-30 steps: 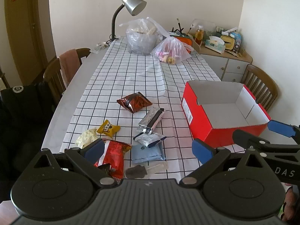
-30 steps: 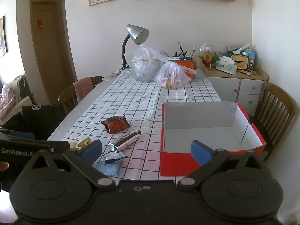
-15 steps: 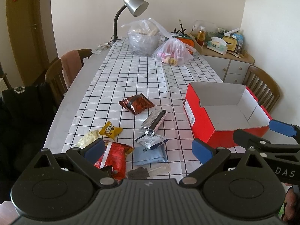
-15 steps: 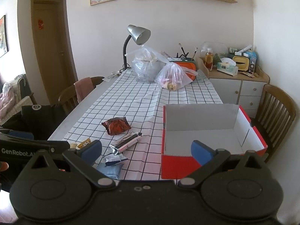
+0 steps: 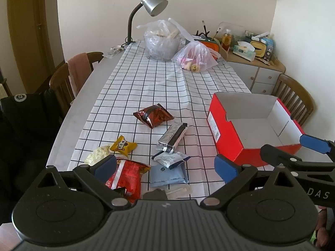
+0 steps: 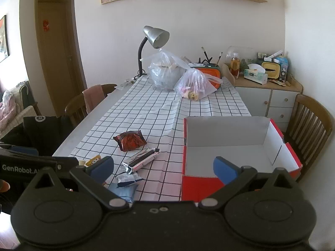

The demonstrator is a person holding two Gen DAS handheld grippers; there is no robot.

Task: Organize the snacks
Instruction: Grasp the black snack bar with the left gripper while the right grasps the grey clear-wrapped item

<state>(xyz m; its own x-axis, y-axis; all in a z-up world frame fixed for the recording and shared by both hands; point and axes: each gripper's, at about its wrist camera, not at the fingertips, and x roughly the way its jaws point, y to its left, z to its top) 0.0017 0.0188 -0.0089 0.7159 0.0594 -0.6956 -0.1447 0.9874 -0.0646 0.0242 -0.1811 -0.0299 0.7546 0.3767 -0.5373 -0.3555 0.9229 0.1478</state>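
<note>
Surroundings: a desk lamp (image 5: 153, 4) and two plastic bags (image 5: 194, 57) stand at the far end of the checked tablecloth (image 5: 146, 83); wooden chairs on either side.
Snacks: a dark red packet (image 5: 153, 116), silver bar (image 5: 172, 136), yellow packet (image 5: 123, 146), red bag (image 5: 127, 174) and blue pouch (image 5: 168, 174) lie scattered near-left of the red box (image 5: 228, 138), which sits open on the right.
Writing: "GenRobot.AI" and "DAS" on the gripper bodies; packet print too small to read.
Left gripper (image 5: 165, 166): jaws spread wide, hovering above the near packets, holding nothing.
Right gripper (image 6: 163, 166): jaws equally wide apart, empty, near the box's front edge.
</note>
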